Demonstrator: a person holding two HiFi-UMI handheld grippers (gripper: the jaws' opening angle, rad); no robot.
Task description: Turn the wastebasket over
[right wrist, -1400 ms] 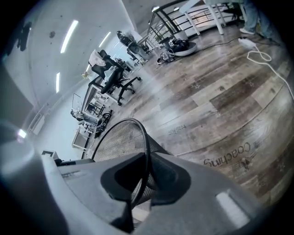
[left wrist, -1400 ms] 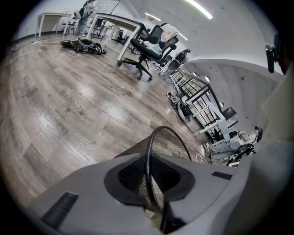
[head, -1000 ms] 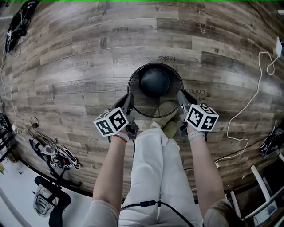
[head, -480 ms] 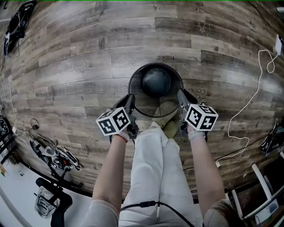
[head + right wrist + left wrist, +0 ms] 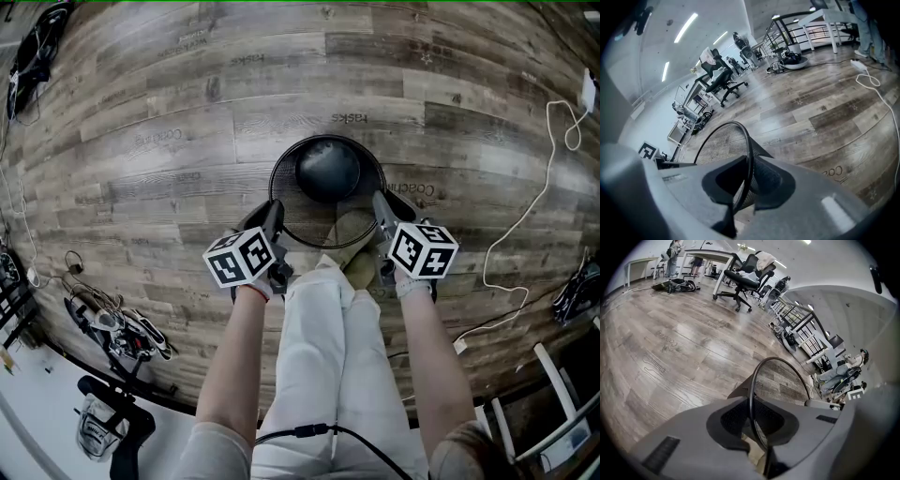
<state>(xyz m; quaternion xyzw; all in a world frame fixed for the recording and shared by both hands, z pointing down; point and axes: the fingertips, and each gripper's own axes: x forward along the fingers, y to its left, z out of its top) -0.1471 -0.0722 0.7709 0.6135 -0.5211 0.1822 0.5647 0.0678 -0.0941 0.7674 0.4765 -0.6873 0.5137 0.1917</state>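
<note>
Overall: one wastebasket [image 5: 287,202] stands mouth up on the wood plank floor [image 5: 169,141], straight ahead of the person, with a gripper at each near side of its rim.
Open room: bare planks lie beyond the basket and to both sides of it in the head view.
Near edge: the person's shoes [image 5: 352,236] sit just beside the basket's near wall; the trouser legs [image 5: 323,347] run back from there.
Right margin: a white cable [image 5: 525,220] loops over the floor, well apart from the basket.
Left margin: a heap of dark gear [image 5: 112,328] lies at the lower left, well apart from the basket; an office chair [image 5: 740,277] stands far off in the left gripper view.
Container: the basket's inside shows mesh wall and a dark, smooth, rounded base [image 5: 327,172].
Basket look: black, round, fine wire mesh, with a thick wire hoop [image 5: 751,390] for a rim; wider at the mouth than at the base.
Left gripper [image 5: 275,214]: on the near left of the rim, fingers clamped on the hoop, one inside the mesh and one outside.
Right gripper [image 5: 380,208]: on the near right of the rim, astride the hoop; its fingers have just been easing apart and look loosened off the wire, which stands between them.
</note>
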